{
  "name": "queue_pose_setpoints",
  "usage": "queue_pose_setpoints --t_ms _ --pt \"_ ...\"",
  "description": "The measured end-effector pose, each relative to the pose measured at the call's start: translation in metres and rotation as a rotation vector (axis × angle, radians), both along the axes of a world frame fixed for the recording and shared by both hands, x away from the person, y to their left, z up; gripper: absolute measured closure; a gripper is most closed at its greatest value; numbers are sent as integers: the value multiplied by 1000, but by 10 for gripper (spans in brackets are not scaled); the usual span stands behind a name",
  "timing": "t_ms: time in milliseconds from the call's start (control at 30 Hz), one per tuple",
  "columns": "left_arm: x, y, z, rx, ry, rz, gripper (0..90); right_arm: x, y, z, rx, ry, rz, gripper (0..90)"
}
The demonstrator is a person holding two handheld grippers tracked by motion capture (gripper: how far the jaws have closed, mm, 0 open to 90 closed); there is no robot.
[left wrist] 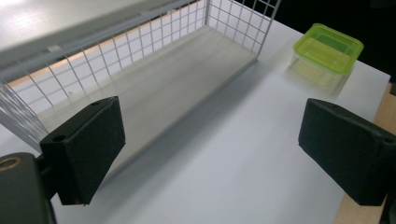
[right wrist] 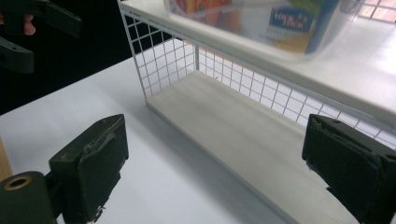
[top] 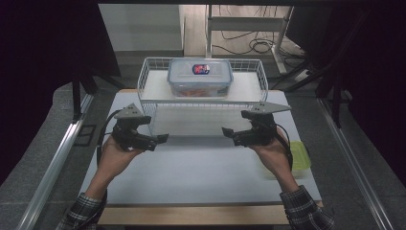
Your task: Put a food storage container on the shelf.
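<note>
A white wire rack (top: 143, 88) with two shelves stands at the back of the table (top: 201, 175). A clear box with a blue-edged lid (top: 200, 76) rests on its upper shelf, with orange contents inside (right wrist: 261, 23). My left gripper (top: 163, 140) hovers in front of the rack's left end, jaws wide apart with nothing between them (left wrist: 212, 140). My right gripper (top: 227, 133) hovers in front of the rack's right half, also open and empty (right wrist: 217, 163). The two point toward each other. The lower shelf (left wrist: 154, 93) is bare wood (right wrist: 243, 135).
A small box with a green lid (top: 300, 155) sits near the table's right edge, behind my right wrist (left wrist: 328, 49). Metal rails run along the floor on both sides. A wooden strip borders the table's near edge.
</note>
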State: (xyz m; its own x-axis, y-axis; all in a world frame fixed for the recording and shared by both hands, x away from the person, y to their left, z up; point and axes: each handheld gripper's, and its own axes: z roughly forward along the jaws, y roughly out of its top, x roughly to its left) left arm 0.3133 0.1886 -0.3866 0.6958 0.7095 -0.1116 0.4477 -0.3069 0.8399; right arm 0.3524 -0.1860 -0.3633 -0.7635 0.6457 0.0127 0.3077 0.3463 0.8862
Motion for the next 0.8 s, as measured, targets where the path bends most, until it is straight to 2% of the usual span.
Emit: queue_pose_setpoints --t_ms 267,367,500,567,633,800 --pt "-18 -1 -22 -1 3 4 49 -16 -10 -18 2 6 0 50" --pt "-24 0 -31 6 -4 12 39 -22 -13 -24 4 5 -2 49" --pt "-34 2 -44 -8 -17 20 34 -29 -18 -32 7 4 -7 50" --pt "-39 2 -50 -12 -17 14 33 -32 -20 -37 4 7 -9 50" --pt "-42 1 -57 -4 -20 12 31 -38 -21 -45 -20 -4 -23 49" --pt "-49 -1 -70 -5 -24 3 25 -43 -23 -56 -16 6 -33 50"
